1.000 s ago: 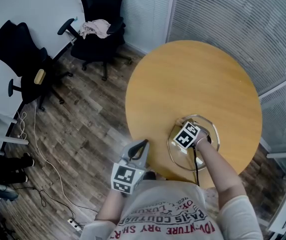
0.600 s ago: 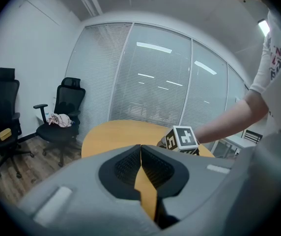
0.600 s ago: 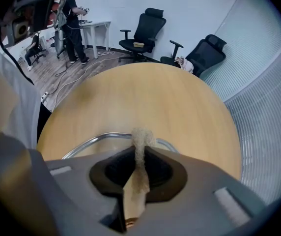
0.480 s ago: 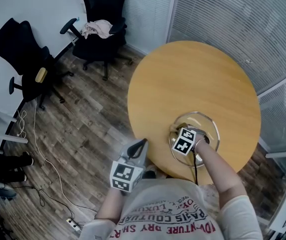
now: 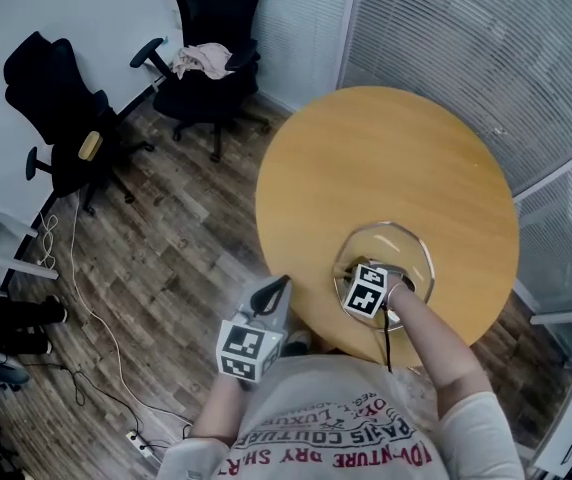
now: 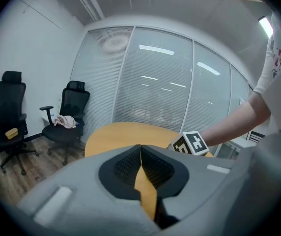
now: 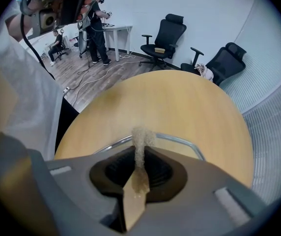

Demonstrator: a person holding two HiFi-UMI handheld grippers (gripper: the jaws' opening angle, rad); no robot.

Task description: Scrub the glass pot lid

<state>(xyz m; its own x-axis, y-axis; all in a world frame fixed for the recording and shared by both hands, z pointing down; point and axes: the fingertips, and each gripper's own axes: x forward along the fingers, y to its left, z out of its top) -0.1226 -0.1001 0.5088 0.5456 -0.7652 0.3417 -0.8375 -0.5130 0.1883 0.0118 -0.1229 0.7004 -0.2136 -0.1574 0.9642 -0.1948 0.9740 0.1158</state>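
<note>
The glass pot lid (image 5: 408, 251) lies flat on the round wooden table (image 5: 386, 158), near its front edge. My right gripper (image 5: 357, 276) is over the lid's near-left part, shut on a beige scrub pad (image 7: 140, 137) whose tip sticks out past the jaws. In the right gripper view (image 7: 139, 155) the lid's metal rim (image 7: 181, 141) curves just beyond the pad. My left gripper (image 5: 274, 294) hangs off the table's front-left edge, over the floor. Its jaws (image 6: 141, 154) are shut with nothing between them.
Two black office chairs (image 5: 211, 43) (image 5: 61, 118) stand on the wooden floor at the upper left. Cables (image 5: 86, 318) trail across the floor. Glass walls with blinds run behind the table. People stand at a desk (image 7: 96, 33) far off.
My right gripper has slid across the lid toward the near edge of the table, with the pad in it. The left gripper has hardly moved.
</note>
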